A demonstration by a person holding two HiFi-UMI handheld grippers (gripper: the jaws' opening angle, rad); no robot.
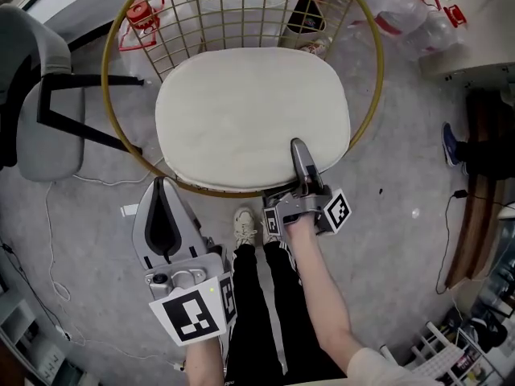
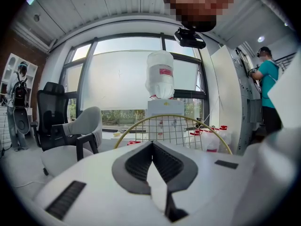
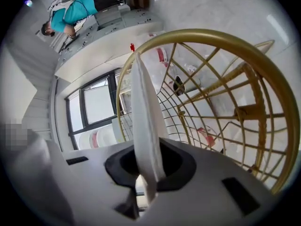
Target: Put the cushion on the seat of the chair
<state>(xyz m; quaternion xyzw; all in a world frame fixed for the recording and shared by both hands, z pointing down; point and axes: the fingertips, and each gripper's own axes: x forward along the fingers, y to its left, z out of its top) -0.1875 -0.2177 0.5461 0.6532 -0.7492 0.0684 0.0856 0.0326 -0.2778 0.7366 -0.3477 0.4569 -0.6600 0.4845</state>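
Head view: shows cushion (image 1: 249,119) flat on the seat of the chair (image 1: 379,71), clamped at its near rim by right tongs (image 1: 298,147). Left gripper view: shows left tongs (image 2: 152,145) closed, empty. Right gripper view: suggests light, soft, floppy stuff, best pinched at the rim.

Bright, even daylight. Past the left gripper (image 2: 152,144) the wide glazed window wall (image 2: 122,79) is blown out white, w/ a small ceiling spotlight (image 2: 260,39) up to its right. Head view sharp; faint soft shadows on the grey concrete floor (image 1: 386,240) beside the right gripper (image 1: 298,145). Both gripper views: fisheye, black corners, lines bowed at edges. The white padded cushion (image 3: 143,112) edge in the right gripper's jaws is a bit soft.
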